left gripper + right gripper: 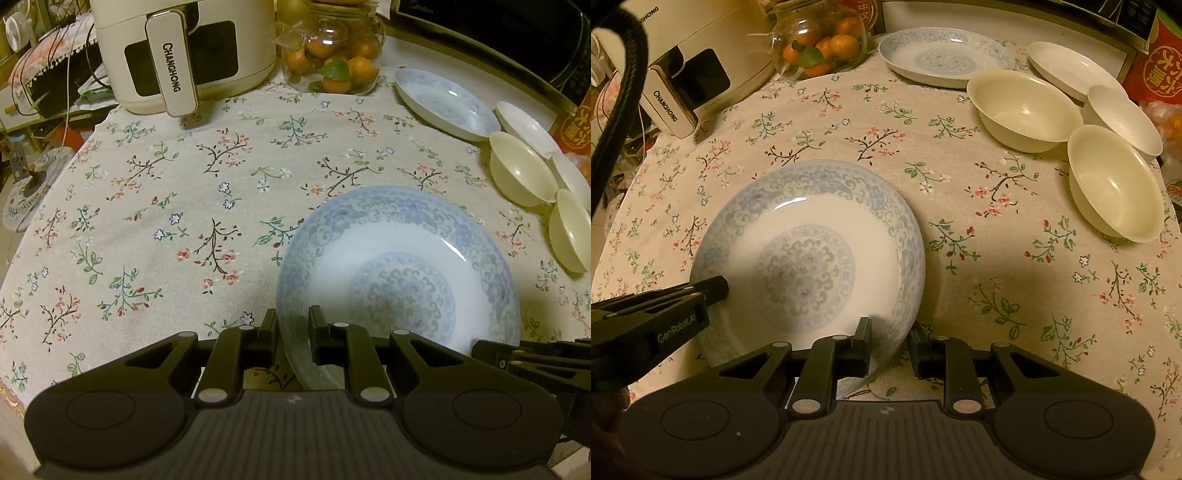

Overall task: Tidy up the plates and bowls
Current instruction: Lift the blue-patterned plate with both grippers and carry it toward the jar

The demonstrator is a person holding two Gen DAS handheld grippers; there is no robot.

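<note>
Both grippers have the same thing in hand: the large round porcelain plate with the pale blue scroll pattern [809, 258], which sits low and left of centre in the right wrist view and low and right in the left wrist view. The left gripper [293, 325] has its jaws nearly together across the plate's near-left rim, one finger inside the well and one outside; the right gripper [890, 338] straddles the near-right rim the same way, jaws narrow, though whether either pair of pads truly presses the porcelain I cannot tell for certain (the rim fills most of each gap). To do this step well, I would judge that both grips should bite evenly before any lift, the plate be kept level, and the two hands travel together so the glazed rim does not slip. A sensible goal seems to be the second blue-patterned plate [945, 55] at the upper middle of the right wrist view. Beside it lie a plain white plate [1075, 70] and three cream bowls [1025, 109], clustered at upper right, near each other. All rest on a beige floral tablecloth [166, 221], soft and slightly rumpled, so sliding would drag. At the top of the frame stand a cream appliance with a handle [181, 55] and a glass jar of small oranges [332, 55]; cluttered shelves and cables fill the far left.
</note>
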